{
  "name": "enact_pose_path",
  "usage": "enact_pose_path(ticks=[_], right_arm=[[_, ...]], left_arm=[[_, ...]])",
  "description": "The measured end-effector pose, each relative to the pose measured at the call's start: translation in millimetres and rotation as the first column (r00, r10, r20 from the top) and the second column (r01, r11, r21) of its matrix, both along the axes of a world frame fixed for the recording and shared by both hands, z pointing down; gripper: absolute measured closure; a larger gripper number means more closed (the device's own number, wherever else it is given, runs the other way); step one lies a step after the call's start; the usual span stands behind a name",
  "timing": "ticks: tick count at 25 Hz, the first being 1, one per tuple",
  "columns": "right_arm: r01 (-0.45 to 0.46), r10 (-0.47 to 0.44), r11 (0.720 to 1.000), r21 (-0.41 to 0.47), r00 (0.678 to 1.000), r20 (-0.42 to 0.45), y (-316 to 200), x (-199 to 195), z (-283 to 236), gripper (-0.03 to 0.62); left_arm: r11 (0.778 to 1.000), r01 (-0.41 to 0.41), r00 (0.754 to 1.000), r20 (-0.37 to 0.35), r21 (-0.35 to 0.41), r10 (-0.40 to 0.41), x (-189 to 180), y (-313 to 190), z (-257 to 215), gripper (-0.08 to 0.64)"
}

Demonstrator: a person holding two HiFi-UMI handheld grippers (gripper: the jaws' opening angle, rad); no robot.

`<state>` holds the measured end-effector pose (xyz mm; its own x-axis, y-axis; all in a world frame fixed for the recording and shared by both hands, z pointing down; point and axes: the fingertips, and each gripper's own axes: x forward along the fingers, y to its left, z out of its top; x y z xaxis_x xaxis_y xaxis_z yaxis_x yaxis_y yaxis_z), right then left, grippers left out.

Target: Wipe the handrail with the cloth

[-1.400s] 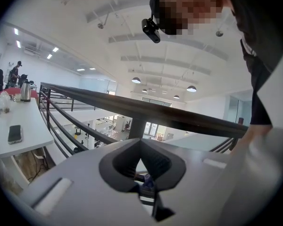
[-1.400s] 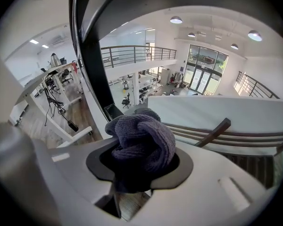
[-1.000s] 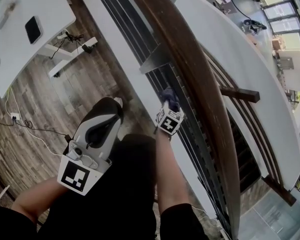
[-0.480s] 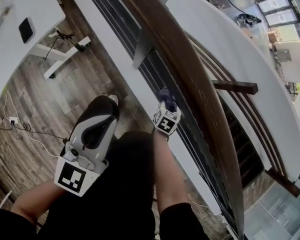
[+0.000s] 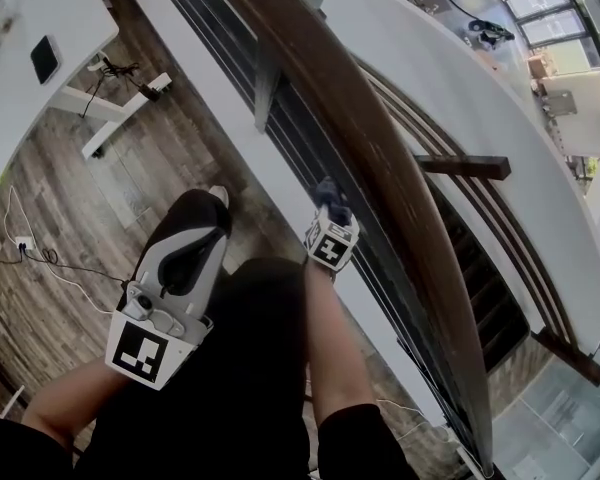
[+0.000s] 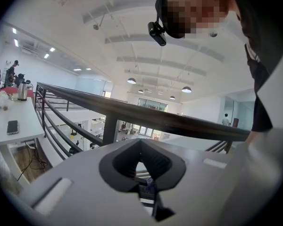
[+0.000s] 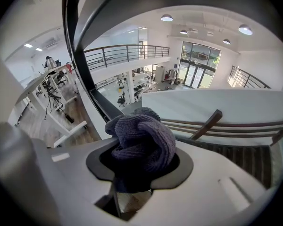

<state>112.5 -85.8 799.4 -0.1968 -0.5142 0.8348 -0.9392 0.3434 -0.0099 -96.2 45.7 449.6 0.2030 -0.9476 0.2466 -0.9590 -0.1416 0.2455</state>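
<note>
No legible text or labels.

Up on the head: aims forward and steeply down past both forearms, catching the wooden handrail (image 5: 380, 168) running diagonally, plus floor and the white desk (image 5: 20, 98) upper left.

Riding the left gripper (image 5: 212, 200): sits low behind the jaws, tilts up at the ceiling, faces the rail side-on from the walkway, not that close.

Riding the right gripper (image 5: 330, 206): tucked near the rail and lower than it, looks out over the atrium, with the cloth (image 7: 141, 145) filling the foreground.

Overlap with the head view: rail and desk on the left one, rail and the curved white wall (image 5: 480, 118) on the right one.
</note>
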Motion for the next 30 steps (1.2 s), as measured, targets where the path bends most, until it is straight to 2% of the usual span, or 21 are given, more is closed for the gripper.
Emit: enact_pose_path(ticks=[11,21,30], right_arm=[[0.010,-0.010,1.000,0.008,1.000,-0.013,14,29,0,0.439],[0.035,-0.035,0.999,-0.007,0.999,-0.040,27,51,5,0.437],[-0.035,0.035,0.999,-0.014,0.999,-0.022,36,70,6,0.437]], left_arm=[[1.000,-0.007,1.000,0.008,-0.001,0.007,15,3,-1,0.560],[0.999,-0.044,0.999,0.027,-0.001,0.044,28,0,-5,0.560],[0.996,-0.089,0.995,0.055,0.008,0.088,40,-2,-6,0.560]])
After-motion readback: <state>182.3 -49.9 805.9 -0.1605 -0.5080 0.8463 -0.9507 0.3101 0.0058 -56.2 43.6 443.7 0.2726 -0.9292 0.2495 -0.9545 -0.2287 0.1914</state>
